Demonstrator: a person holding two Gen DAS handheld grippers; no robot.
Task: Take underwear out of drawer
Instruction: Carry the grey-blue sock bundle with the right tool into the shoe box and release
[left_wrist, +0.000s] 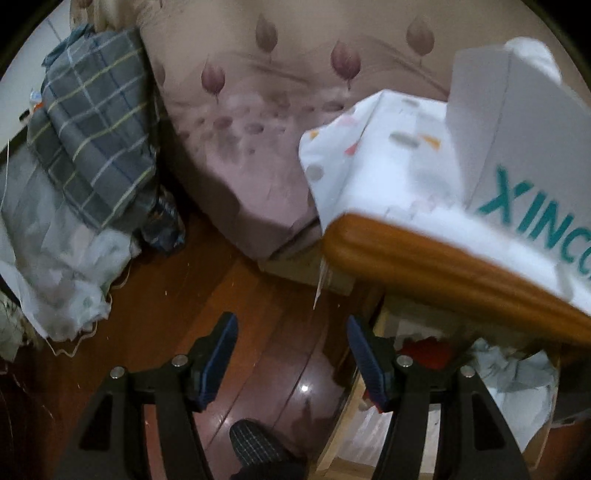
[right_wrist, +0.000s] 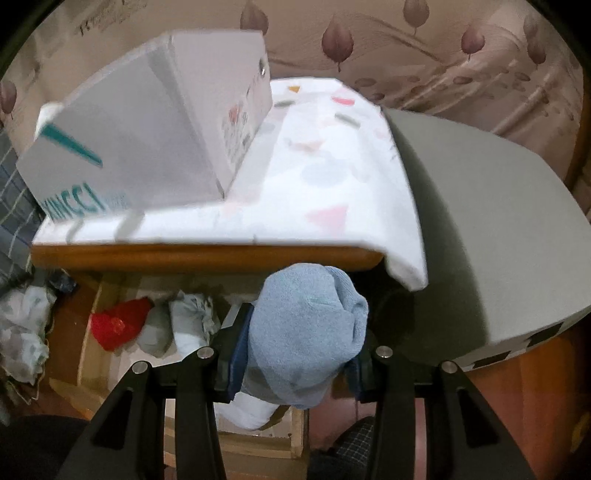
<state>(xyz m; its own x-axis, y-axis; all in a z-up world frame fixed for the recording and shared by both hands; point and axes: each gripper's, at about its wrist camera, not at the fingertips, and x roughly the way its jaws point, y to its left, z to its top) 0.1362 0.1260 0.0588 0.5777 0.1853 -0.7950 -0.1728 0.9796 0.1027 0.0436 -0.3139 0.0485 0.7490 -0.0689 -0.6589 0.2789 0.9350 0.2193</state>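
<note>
Right tool (right_wrist: 293, 363) is gripping a light blue bundle of cloth (right_wrist: 306, 339), pads pressing in on both sides. Bundle is bulging up and forward out of the jaws, long axis running roughly along the fingers, top end leaning toward the nightstand edge (right_wrist: 207, 254). Whether it is underwear or a rolled sock I cannot tell; it reads as the garment being taken.

The open drawer (right_wrist: 88, 332) is sitting directly below and left of the held bundle. Inside it: a red item (right_wrist: 118, 326) at the left, a crumpled pale grey-white garment (right_wrist: 192, 321) just beside it, both lying loose and well left of the right tool. The blue bundle appears to be already above the drawer's rim, so lifting out looks nearly done.

Left tool (left_wrist: 291, 360) is standing partly open with nothing between its pads, hanging over the wooden floor (left_wrist: 229, 295), the drawer's corner just to its right. In that view the red item (left_wrist: 424, 350) and the crumpled garment (left_wrist: 517, 376) are lying right of and beyond the right finger (left_wrist: 369, 362).

Judgement: for the remaining pieces, the left tool is the free one; it needs to swing rightward over the drawer wall.

A white box (right_wrist: 147, 147) is resting on the nightstand top, overhanging the drawer; a risk to bump when raising.
</note>
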